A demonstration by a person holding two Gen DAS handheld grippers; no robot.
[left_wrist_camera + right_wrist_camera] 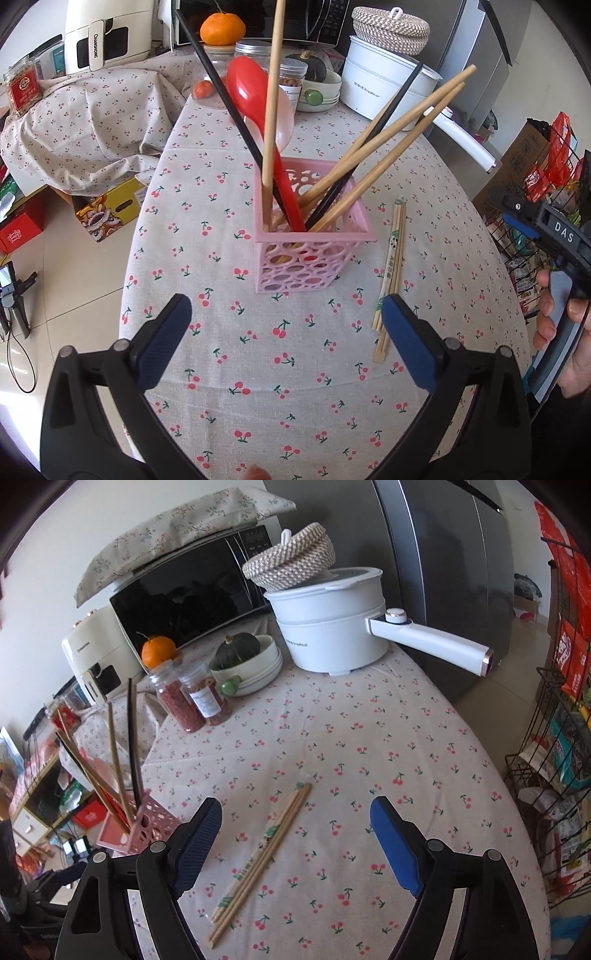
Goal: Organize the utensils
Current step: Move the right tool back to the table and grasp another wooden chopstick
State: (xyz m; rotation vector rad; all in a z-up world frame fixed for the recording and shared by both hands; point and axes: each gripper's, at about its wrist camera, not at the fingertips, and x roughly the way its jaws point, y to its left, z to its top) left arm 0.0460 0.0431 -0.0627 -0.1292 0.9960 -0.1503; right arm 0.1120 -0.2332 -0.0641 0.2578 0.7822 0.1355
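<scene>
Two handheld grippers hang over a round surface covered in a cherry-print cloth. Nearest in the left wrist view, the left gripper has its blue-padded fingers spread wide apart with nothing between them, only cloth below. Just beyond them stands a pink perforated holder, upright, holding a red spoon, several wooden chopsticks and black chopsticks, all leaning outward. Right of the holder, a paper-sleeved pair of wooden chopsticks lies flat on the cloth, apart from the holder. At the right edge a hand grips the other tool.

From the right wrist view, the right gripper also has its fingers parted, empty, with the sleeved pair lying on the cloth between and slightly left of them, untouched. The holder sits at the left edge.

Farther back stand two spice jars, a white bowl with a dark squash, an orange, a white electric pot topped by a woven basket, a microwave, and a grey refrigerator behind.
</scene>
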